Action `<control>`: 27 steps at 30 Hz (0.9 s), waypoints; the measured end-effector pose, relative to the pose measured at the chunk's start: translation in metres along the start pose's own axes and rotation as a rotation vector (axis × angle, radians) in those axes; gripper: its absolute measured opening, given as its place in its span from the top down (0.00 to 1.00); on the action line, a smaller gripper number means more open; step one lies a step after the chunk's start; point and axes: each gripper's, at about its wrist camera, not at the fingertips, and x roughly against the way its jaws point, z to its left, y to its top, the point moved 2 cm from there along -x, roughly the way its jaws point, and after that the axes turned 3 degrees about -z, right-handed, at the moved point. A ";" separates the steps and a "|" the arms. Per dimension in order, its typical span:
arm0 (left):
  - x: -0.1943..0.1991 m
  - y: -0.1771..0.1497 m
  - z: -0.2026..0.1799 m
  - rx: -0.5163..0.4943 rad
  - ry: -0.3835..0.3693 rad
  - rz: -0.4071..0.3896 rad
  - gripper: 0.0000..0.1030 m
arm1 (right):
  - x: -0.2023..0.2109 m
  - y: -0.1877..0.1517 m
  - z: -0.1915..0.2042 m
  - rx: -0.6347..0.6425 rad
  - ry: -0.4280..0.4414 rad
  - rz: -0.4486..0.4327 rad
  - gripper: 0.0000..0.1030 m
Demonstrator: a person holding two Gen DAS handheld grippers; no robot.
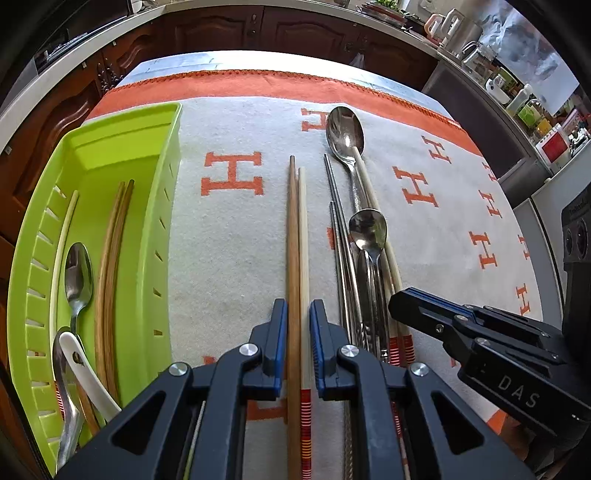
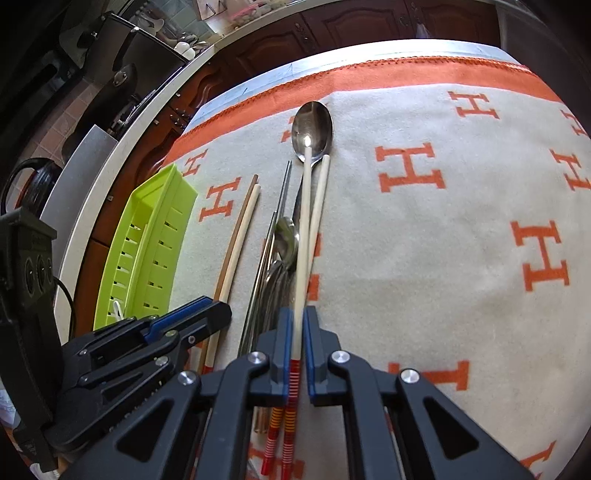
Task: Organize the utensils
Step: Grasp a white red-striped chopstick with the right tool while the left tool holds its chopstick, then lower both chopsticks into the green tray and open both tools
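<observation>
**Utensils: both grippers clamped on chopsticks, rest split between cloth and tray**

Utensils lie in a loose row on the grey cloth (image 1: 236, 258) with orange H marks, which covers the counter. Left gripper (image 1: 298, 317) is clenched on two chopsticks side by side, a brown chopstick (image 1: 292, 236) and a pale chopstick (image 1: 303, 236) with a red-striped end. Right gripper (image 2: 297, 325) is clenched on one cream chopstick (image 2: 303, 229); its tip rests over the bowl of the large spoon (image 2: 312, 127). A second cream chopstick (image 2: 320, 199) lies just beside it on the cloth. Between the two grippers: metal chopsticks (image 1: 341, 236) and a smaller spoon (image 1: 367, 230), bunched and overlapping.

Green tray (image 1: 122, 136) sits on the left of the cloth, slotted walls. Inside: a brown chopstick pair (image 1: 110, 258), one white chopstick (image 1: 62, 240), a metal spoon (image 1: 77, 275), a white ceramic spoon (image 1: 86, 369).

Dark wood cabinets (image 1: 221, 29) behind.
</observation>
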 end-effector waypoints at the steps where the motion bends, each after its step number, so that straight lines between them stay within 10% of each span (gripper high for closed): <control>1: 0.001 0.000 0.001 0.008 -0.008 0.000 0.91 | 0.003 -0.001 0.000 -0.005 0.007 -0.005 0.95; 18: 0.055 -0.001 0.006 0.015 -0.074 -0.084 0.91 | 0.046 0.004 0.025 0.008 0.075 -0.059 0.95; 27: 0.105 -0.002 0.023 -0.007 0.017 -0.193 0.91 | 0.055 0.004 0.054 0.058 0.112 -0.048 0.95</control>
